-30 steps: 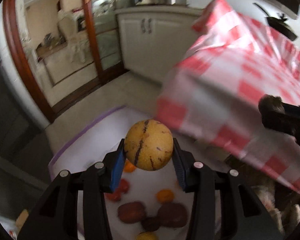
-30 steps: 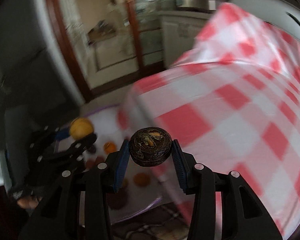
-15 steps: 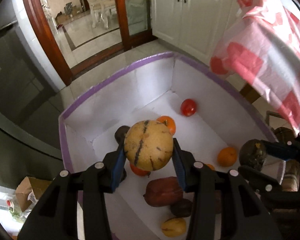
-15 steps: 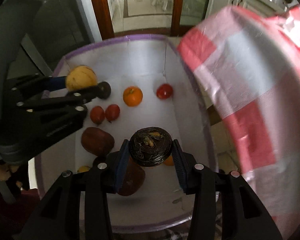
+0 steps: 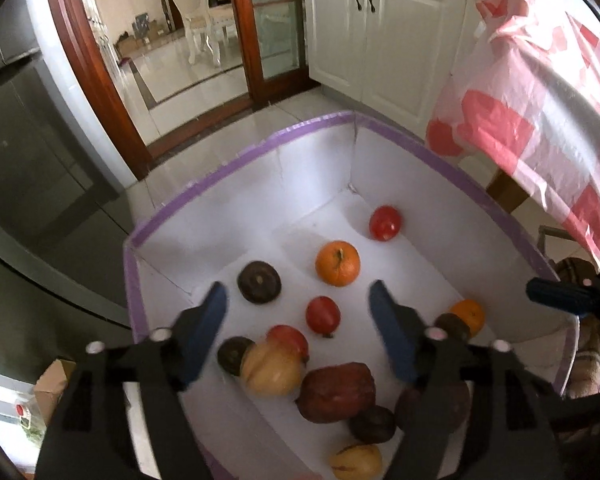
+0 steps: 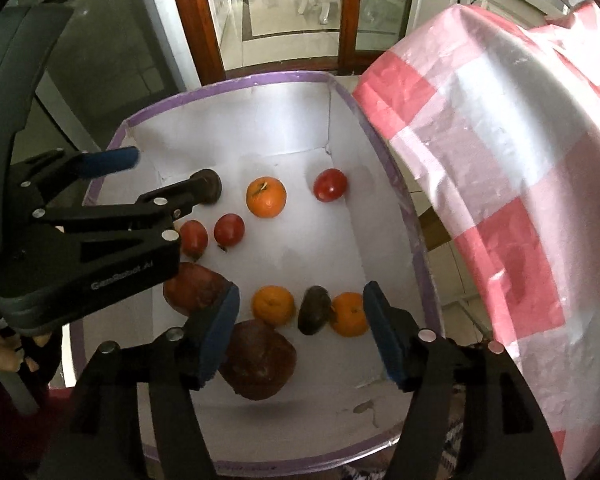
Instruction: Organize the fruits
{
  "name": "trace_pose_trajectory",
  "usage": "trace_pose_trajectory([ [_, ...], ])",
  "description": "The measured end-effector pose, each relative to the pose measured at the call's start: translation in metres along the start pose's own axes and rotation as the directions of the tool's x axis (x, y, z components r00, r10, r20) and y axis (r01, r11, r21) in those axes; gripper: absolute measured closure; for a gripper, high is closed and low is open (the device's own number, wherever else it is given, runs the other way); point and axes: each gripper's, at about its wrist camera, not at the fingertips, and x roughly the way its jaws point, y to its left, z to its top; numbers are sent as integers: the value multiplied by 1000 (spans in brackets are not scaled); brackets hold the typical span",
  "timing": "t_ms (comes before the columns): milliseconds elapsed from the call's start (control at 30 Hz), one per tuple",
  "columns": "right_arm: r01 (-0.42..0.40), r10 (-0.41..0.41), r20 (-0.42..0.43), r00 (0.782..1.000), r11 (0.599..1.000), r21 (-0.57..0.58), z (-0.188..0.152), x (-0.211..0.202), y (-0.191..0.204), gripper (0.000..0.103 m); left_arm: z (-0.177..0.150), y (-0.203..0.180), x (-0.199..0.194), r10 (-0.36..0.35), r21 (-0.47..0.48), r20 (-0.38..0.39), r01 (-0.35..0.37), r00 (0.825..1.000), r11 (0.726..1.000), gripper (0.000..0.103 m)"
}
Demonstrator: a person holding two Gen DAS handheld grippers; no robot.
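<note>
Yellow melon and dark fruit dropped, both now in the white box.
Your left tongs and right tongs gape empty above it; fetch more fruit next.

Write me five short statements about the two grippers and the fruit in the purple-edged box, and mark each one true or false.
1. The left gripper is open and holds nothing. True.
2. The right gripper is clamped on a dark fruit. False: it is open and empty, and the dark fruit lies on the box floor between two small oranges.
3. A red tomato lies near the far corner of the white box. True.
4. The box holds only oranges. False: tomatoes, dark fruits and a yellow striped fruit are in it too.
5. The checked tablecloth covers the box. False: it hangs beside the box, which is open on top.
</note>
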Motion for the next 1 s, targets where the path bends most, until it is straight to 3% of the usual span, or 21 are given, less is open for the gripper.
trace_pose_trajectory([
  [167, -6, 6, 8, 1000, 1000, 14, -3, -6, 0, 27, 9, 2, -14, 72, -8, 49, -71, 996, 997, 6],
  [333, -9, 8, 29, 1000, 1000, 13, -5, -12, 5, 16, 16, 4, -29, 48, -31, 91, -45, 995, 999, 2],
  [467, -1, 0, 35, 999, 1000, 16, -6, -13, 7, 16, 19, 3, -31, 92, -27, 52, -91, 994, 995, 2],
  [633, 12, -13, 24, 1000, 999, 37, -7, -10, 4, 16, 15, 5, -24, 30, -36, 6, -30, 1000, 999, 2],
  [1000, 37, -37, -1, 999, 997, 65, -6, -4, -1, 16, 10, 8, -15, 8, -38, -27, -9, 1000, 999, 2],
])
